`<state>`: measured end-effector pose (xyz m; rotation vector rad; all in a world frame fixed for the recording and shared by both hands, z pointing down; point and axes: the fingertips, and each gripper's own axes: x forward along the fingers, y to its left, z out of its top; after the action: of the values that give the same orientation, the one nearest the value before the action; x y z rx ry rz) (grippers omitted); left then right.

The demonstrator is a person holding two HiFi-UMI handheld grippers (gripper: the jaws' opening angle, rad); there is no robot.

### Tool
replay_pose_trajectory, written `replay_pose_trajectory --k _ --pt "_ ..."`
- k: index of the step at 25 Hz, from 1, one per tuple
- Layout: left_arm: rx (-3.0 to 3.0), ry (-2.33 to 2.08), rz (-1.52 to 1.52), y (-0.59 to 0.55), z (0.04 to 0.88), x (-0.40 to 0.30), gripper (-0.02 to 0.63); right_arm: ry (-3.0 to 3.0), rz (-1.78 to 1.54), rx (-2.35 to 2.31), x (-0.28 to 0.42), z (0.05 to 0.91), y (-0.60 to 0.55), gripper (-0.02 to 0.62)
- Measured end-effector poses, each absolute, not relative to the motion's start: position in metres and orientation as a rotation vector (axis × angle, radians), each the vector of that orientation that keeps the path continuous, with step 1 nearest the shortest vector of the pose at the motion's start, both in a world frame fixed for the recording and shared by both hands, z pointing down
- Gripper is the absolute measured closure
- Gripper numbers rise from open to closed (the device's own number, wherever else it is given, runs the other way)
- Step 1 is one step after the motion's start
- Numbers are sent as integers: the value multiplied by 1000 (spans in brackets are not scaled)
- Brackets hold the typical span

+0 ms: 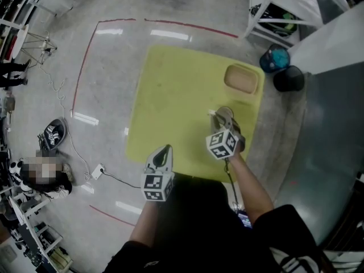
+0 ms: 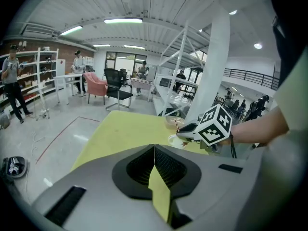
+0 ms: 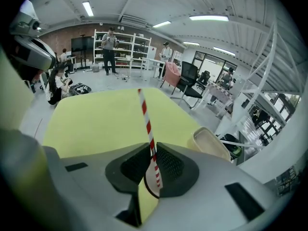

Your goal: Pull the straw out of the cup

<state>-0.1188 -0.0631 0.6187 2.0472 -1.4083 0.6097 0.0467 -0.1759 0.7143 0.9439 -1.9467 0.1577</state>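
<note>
A red-and-white striped straw [image 3: 146,119] stands up between the jaws of my right gripper [image 3: 152,147], which is shut on it just above the white cup [image 3: 148,178]; only a slice of the cup's rim shows under the pads. In the head view the right gripper [image 1: 223,117] hangs over the right half of the yellow-green table [image 1: 170,95] and covers the cup. My left gripper [image 1: 165,151] hovers at the table's front edge, shut with nothing in it [image 2: 154,150]. From its view the cup [image 2: 173,139] sits below the right gripper [image 2: 185,129].
A shallow beige tray [image 1: 242,78] lies at the table's far right corner, just beyond the cup [image 3: 211,143]. Blue and black bags [image 1: 281,70] sit on the floor past it, by a white rack [image 1: 278,10]. Red tape [image 1: 85,61] marks the floor at left.
</note>
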Motion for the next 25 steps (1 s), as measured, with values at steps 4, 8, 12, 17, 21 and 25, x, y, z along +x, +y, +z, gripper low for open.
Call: replay_pose_trajectory --k 4,8,12,17,21,25 --pt "2059 -1386 607 -64 621 -117 561 -1939 153 959 48 711 -174 555" --pt "2087 -1359 612 -68 622 -114 561 -1930 161 988 53 707 -172 555" --pt "2115 -1337 610 -76 620 -108 561 -1932 171 1026 61 700 -172 555" --pt "2143 -1298 615 -87 621 -97 561 -1975 278 1132 74 688 -173 555" --pt "2182 -1260 620 -93 616 -86 561 -2026 455 1280 87 673 -171 555" --pt "2217 -1213 625 -98 615 -68 561 -2070 563 1430 100 648 -173 555"
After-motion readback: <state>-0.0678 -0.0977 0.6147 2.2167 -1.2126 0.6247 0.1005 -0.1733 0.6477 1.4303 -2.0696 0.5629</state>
